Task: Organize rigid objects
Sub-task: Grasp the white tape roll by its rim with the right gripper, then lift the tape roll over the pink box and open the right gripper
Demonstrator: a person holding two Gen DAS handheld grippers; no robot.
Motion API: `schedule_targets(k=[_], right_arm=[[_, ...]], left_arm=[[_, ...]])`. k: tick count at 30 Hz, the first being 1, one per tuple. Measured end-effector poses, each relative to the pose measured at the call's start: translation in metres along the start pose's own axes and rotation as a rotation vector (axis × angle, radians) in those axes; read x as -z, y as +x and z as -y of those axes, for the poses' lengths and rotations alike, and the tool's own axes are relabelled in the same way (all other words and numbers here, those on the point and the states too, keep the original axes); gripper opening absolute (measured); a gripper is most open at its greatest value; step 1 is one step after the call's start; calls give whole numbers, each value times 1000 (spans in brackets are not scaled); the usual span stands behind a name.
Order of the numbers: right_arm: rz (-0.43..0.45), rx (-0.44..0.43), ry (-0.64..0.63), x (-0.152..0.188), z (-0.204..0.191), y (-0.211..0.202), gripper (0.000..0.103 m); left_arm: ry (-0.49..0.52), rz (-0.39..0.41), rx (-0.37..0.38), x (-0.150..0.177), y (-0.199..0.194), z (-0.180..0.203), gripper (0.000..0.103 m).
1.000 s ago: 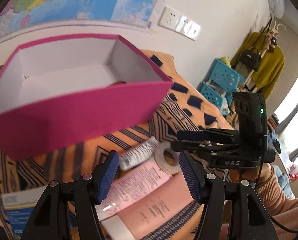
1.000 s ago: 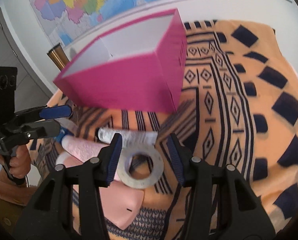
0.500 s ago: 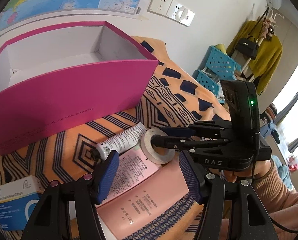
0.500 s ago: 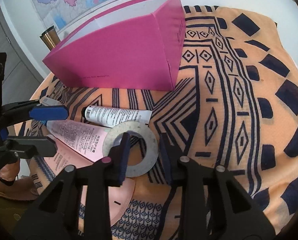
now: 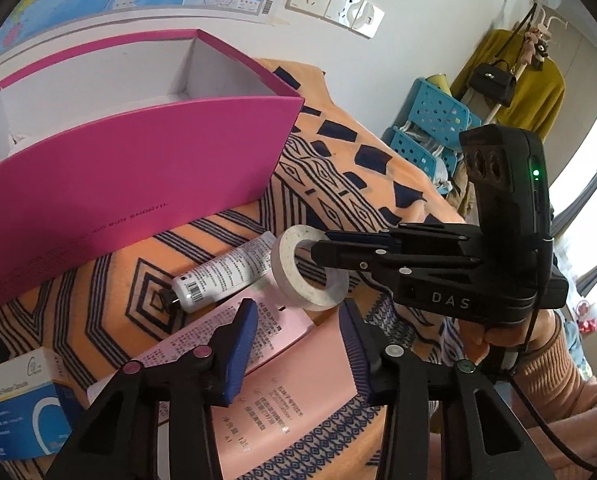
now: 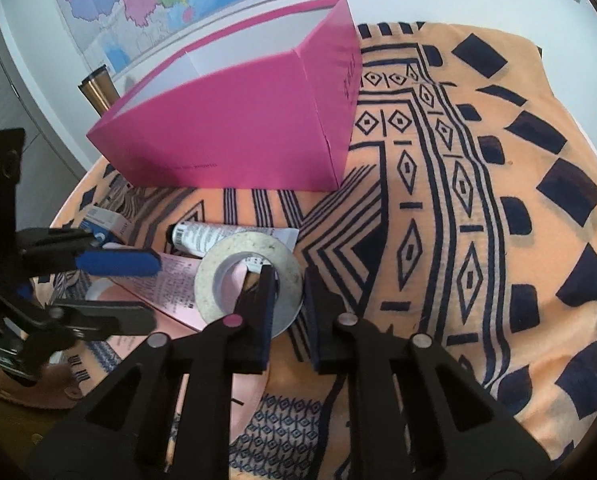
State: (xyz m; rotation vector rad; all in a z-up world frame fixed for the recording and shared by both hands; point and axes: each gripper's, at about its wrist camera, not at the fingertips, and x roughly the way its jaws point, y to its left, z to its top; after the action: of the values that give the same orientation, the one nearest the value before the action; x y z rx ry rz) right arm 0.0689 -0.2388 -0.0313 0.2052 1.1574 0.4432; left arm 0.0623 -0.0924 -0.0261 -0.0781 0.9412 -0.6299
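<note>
Open magenta box [image 6: 234,136] sits on the patterned cloth [image 6: 498,208]; only the left view shows its white inside. Pink tube [image 5: 258,380] lies under the left tool [image 5: 294,344], closing, not gripping. Right tool [image 6: 290,304] clamped on the tape roll's [image 6: 250,280] ring

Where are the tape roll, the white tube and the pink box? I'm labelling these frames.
tape roll [image 6: 218,280]: right wrist view, flat face left of hole.
white tube [image 5: 222,276]: left wrist view, middle of body.
pink box [image 6: 234,128]: right wrist view, near side wall.
</note>
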Motion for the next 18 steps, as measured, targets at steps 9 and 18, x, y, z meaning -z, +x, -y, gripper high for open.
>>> schedule_targets(k=[9,18], right_arm=[[59,-27,-11,-11,-14,-17,16],[110,-32,-54,-29,-30,-29,16]], left_arm=[[19,51,1,-9,-11,6,34],[22,112,-6,-22,-30,5,32]])
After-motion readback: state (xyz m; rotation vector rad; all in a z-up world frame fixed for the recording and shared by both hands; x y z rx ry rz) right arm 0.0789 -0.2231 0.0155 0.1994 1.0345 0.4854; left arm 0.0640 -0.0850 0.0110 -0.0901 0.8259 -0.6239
